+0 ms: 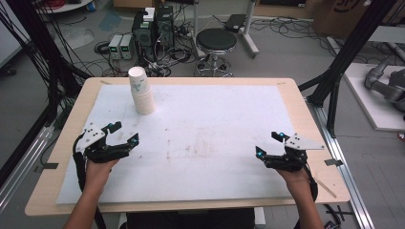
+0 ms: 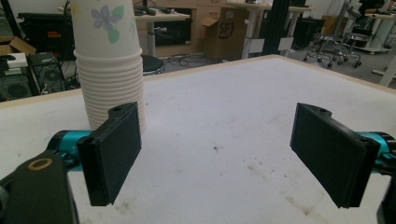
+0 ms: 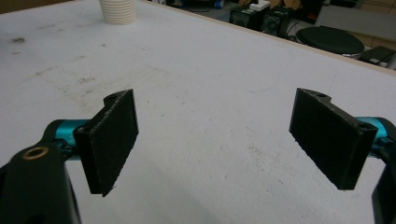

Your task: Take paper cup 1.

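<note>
A stack of several white paper cups [image 1: 141, 92], upside down with a flower print on the top one, stands on the white mat [image 1: 205, 119] at the back left. My left gripper [image 1: 123, 133] hovers near the mat's left side, a short way in front of the stack, open and holding nothing. In the left gripper view the cup stack [image 2: 109, 60] rises just behind the left jaw. My right gripper [image 1: 270, 143] sits at the mat's right side, open with nothing between its jaws. The right gripper view shows the stack's base [image 3: 118, 11] far off.
The mat lies on a wooden table [image 1: 305, 119]. Behind the table stand a black stool [image 1: 216, 43], computer boxes [image 1: 153, 28] and tangled cables on the floor. A black frame post [image 1: 344, 57] rises at the right. The mat bears faint brown stains [image 1: 191, 145].
</note>
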{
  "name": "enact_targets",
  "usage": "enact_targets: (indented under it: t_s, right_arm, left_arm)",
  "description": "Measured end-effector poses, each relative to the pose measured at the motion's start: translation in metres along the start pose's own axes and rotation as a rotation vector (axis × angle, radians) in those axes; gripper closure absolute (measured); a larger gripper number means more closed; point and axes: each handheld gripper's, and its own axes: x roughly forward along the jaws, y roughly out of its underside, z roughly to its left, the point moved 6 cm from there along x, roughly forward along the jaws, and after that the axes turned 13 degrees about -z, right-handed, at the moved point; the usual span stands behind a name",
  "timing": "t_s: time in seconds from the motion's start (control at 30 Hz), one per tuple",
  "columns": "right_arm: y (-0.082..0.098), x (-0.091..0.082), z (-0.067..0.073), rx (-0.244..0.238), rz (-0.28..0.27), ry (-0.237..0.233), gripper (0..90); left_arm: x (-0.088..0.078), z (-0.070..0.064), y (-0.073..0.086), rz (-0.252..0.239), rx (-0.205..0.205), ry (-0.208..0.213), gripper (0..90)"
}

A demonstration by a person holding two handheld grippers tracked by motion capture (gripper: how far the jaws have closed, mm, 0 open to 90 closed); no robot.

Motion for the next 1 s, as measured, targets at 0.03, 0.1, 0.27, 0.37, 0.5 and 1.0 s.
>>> enact_targets:
  t_s: [0.03,0.1,0.27,0.37,0.5,1.0]
  right_arm:
    - [0.000,0.000,0.000,0.000,0.000,0.000,16.0]
    - [0.000,0.001,0.001,0.000,0.001,-0.004,16.0]
    - [0.000,0.003,0.003,-0.001,0.006,-0.017,15.9]
    - [0.000,0.001,0.002,0.004,0.003,-0.017,15.9]
    - [0.000,0.000,0.002,0.007,0.000,-0.015,15.9]
    - [0.002,0.000,0.002,0.014,0.004,-0.023,15.9]
  left_arm:
    - [0.000,0.000,0.000,0.000,0.000,0.000,16.4]
    - [0.006,0.002,-0.008,-0.004,0.004,0.002,16.4]
    - [0.025,0.008,-0.032,-0.016,0.015,0.009,16.7]
    - [0.032,0.012,-0.040,-0.018,0.018,0.006,16.8]
    - [0.047,0.020,-0.054,-0.009,0.011,0.005,16.9]
    - [0.109,0.062,-0.077,0.059,0.007,-0.088,16.0]
